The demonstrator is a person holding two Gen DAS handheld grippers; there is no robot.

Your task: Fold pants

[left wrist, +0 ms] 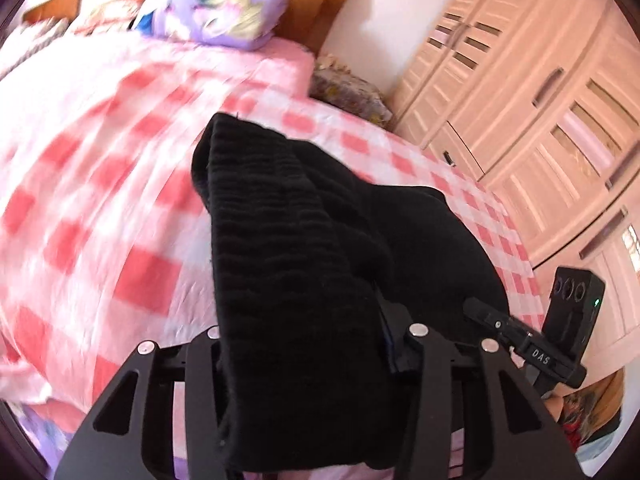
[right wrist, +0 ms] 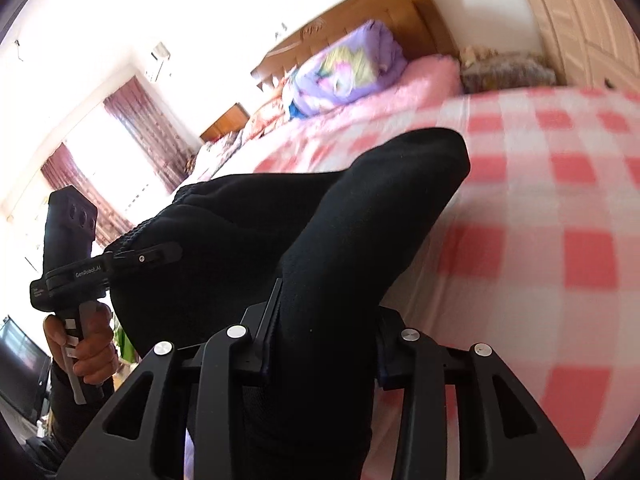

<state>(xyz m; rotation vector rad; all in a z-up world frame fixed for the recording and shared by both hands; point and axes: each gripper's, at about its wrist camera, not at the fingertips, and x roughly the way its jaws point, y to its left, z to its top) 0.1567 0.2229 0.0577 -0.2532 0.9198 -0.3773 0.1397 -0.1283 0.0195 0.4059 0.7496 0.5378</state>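
- Pants [left wrist: 304,264]: black, soft, limp; held up over the bed [left wrist: 100,184], draped over both grippers, far end drooping toward the checked cover.
- Left gripper [left wrist: 308,344] clenched on the ribbed band; right gripper [right wrist: 320,344] clenched on a smoother part of the cloth.
- I judge them light but floppy: no stiffness, will sag between holds. Knit looks grippy, little slip risk.
- Best holds, I'd say: waistband corners or hems, pinching all layers.
- Room: the cover is broad and flat ahead. Pillow [left wrist: 216,12] and headboard [left wrist: 316,4] far off; wardrobe [left wrist: 540,100] on the right, well apart.
- Bed edge near me; I'd lay cloth further in.
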